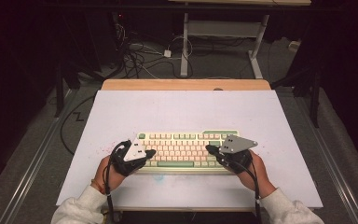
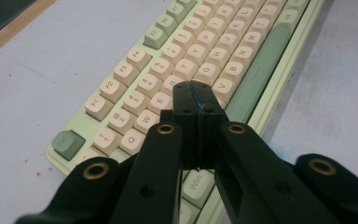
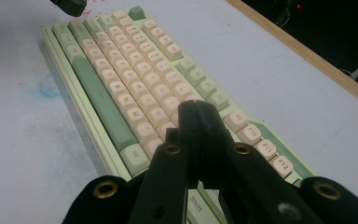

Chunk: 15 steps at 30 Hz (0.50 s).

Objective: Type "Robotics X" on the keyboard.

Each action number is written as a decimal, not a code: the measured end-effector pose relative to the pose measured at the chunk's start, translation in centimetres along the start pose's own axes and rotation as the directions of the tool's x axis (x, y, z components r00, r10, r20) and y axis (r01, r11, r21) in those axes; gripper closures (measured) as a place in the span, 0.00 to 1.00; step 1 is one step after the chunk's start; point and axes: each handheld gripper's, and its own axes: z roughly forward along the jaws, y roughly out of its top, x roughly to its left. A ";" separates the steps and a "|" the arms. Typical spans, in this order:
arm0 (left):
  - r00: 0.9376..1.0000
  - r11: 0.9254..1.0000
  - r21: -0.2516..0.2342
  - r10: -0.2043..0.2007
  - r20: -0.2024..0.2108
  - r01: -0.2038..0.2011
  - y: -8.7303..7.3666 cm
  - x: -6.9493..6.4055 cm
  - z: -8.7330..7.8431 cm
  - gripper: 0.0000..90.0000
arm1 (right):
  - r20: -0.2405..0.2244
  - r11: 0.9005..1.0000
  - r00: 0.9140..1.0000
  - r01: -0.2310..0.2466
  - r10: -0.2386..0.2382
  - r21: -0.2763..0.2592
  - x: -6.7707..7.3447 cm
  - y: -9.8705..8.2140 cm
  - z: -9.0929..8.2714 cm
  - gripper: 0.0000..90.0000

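A pale green keyboard [image 1: 186, 148] with cream keys lies on the white table top, near its front edge. My left gripper [image 1: 150, 152] is over the keyboard's left end, jaws shut with nothing between them. In the left gripper view its tips [image 2: 196, 88] hover above the keys [image 2: 200, 60] around the left-middle rows. My right gripper [image 1: 209, 149] is over the right end, also shut and empty. In the right gripper view its tips [image 3: 196, 106] sit above the cream keys [image 3: 135, 79] near the long green space bar [image 3: 100, 100].
The white sheet [image 1: 186, 109] covers a wooden table [image 1: 186, 84] whose far edge shows. A bluish smudge [image 3: 49, 88] marks the sheet in front of the keyboard. Beyond the table are cables [image 1: 135, 56] and another desk's legs [image 1: 184, 46] on the floor.
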 end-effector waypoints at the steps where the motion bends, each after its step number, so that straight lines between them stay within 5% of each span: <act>1: 1.000 1.000 0.006 0.004 -0.001 -0.004 0.1 0.0 0.1 0.98 | 0.000 1.000 1.000 -0.001 0.001 0.000 0.0 0.0 0.0 1.00; 15: 0.999 0.999 0.025 0.023 0.027 -0.023 2.0 0.0 2.1 0.98 | -0.008 1.000 1.000 0.009 -0.009 0.008 0.3 -0.2 0.1 1.00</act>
